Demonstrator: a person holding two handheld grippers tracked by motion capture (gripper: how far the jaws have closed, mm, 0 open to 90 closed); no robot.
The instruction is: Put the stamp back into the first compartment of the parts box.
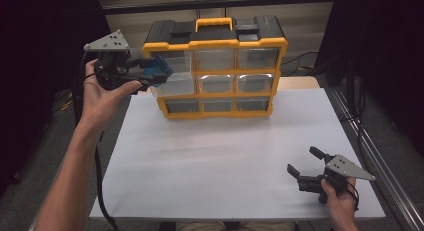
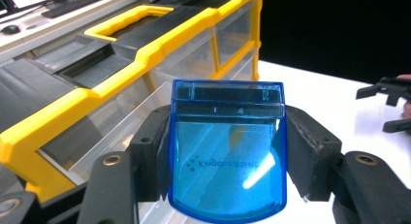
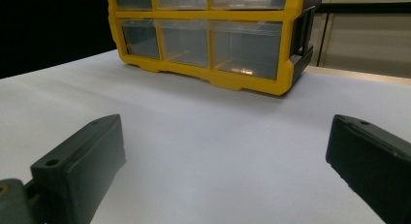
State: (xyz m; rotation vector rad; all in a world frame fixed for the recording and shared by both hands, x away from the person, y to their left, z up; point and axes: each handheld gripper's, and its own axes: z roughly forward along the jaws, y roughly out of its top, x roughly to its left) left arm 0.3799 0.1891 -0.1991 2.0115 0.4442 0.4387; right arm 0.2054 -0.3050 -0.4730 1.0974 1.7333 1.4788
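Note:
A yellow and black organizer [image 1: 216, 66] with clear drawers stands at the back of the white table [image 1: 225, 156]. Its middle left drawer [image 1: 175, 84] is pulled out. My left gripper [image 1: 150, 73] hovers over that drawer, shut on a translucent blue box [image 1: 159, 71]. In the left gripper view the blue box [image 2: 228, 156] sits squeezed between both jaws, above the open drawer [image 2: 111, 132]. My right gripper [image 1: 304, 162] rests low at the table's front right, open, with nothing between its jaws. Its own view shows the organizer's bottom drawers [image 3: 203, 40] ahead.
The white sheet ends near the table's edges on all sides; a metal rail [image 1: 380, 156] runs along the right. A cable [image 1: 100, 176] hangs from the left gripper down the left side. Dark curtains flank the table.

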